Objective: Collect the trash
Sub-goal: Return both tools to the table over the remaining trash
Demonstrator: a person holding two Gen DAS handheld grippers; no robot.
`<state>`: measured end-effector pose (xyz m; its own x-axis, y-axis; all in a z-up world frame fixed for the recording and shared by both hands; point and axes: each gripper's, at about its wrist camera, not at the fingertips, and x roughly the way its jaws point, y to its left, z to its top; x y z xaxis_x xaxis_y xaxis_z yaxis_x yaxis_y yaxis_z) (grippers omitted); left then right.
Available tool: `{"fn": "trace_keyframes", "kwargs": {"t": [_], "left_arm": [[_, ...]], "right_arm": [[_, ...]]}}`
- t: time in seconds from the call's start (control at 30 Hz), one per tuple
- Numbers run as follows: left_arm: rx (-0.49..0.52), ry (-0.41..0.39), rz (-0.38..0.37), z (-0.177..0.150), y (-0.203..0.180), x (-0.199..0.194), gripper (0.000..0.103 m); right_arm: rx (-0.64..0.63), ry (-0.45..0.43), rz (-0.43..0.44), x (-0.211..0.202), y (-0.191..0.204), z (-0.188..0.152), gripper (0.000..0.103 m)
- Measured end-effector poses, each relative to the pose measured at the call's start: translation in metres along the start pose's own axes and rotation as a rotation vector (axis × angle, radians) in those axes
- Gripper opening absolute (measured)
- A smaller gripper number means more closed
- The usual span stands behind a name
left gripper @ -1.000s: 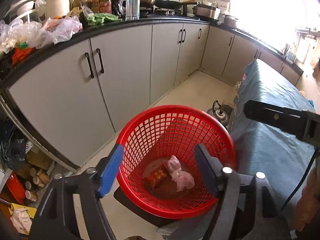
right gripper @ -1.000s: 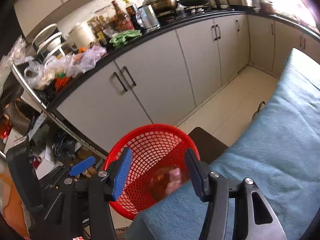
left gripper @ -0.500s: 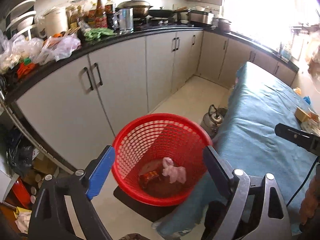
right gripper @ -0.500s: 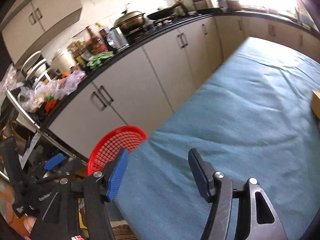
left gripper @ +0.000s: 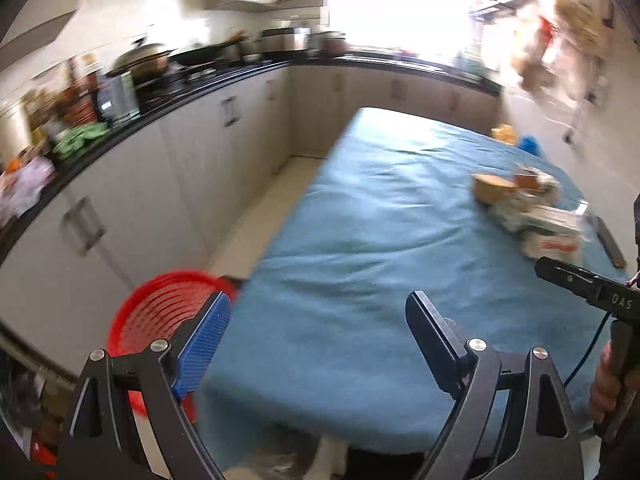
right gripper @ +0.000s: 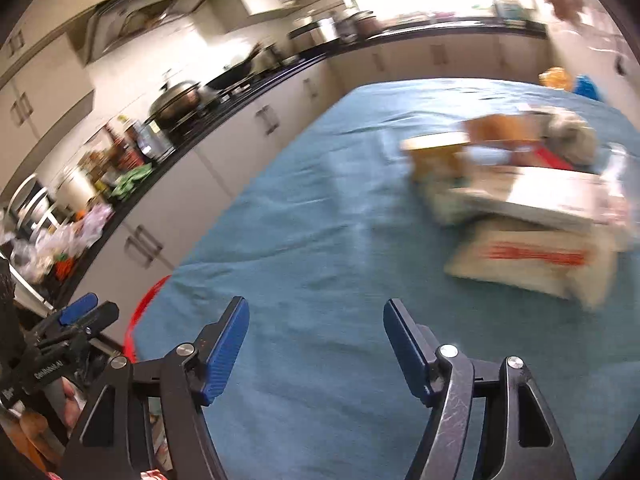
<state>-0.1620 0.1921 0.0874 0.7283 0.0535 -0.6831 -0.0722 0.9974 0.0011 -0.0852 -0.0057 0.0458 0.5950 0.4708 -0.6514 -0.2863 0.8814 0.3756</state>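
Observation:
A red mesh basket (left gripper: 160,316) stands on the floor at the near left corner of the blue-covered table (left gripper: 360,240); only its rim (right gripper: 146,300) shows in the right wrist view. A blurred pile of trash (right gripper: 520,200) lies on the table's right side: a flat paper bag with red print (right gripper: 532,258), cardboard boxes, a brown cup (left gripper: 492,188). My left gripper (left gripper: 316,320) is open and empty over the table's near end. My right gripper (right gripper: 316,328) is open and empty, short of the pile. It also shows in the left wrist view (left gripper: 580,284).
A black kitchen counter (left gripper: 180,92) with pots, bottles and bags runs along the left and far walls above pale cabinets. A strip of floor (left gripper: 256,208) lies between cabinets and table. Small yellow and blue items (left gripper: 516,138) sit at the table's far right.
Both grippers have swung right from the basket to over the table. The basket has slid to the lower left of both views and the trash pile has come into view.

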Motion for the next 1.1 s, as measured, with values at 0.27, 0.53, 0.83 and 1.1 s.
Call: {"fn": "trace_keyframes", "kwargs": {"t": [0.27, 0.53, 0.83, 1.1], "left_arm": [[0.097, 0.026, -0.128, 0.044, -0.083, 0.038, 0.088], [0.045, 0.115, -0.266, 0.086, -0.130, 0.087, 0.088], [0.157, 0.149, -0.340, 0.124, -0.203, 0.124, 0.088], [0.332, 0.183, -0.328, 0.146, -0.258, 0.163, 0.088]], "right_arm": [[0.098, -0.087, -0.123, -0.055, -0.081, 0.006, 0.078], [0.212, -0.138, -0.211, -0.092, -0.153, 0.008, 0.079], [0.291, -0.096, -0.269, -0.110, -0.206, -0.009, 0.081], [0.274, -0.107, -0.263, -0.107, -0.219, 0.019, 0.081]]}}
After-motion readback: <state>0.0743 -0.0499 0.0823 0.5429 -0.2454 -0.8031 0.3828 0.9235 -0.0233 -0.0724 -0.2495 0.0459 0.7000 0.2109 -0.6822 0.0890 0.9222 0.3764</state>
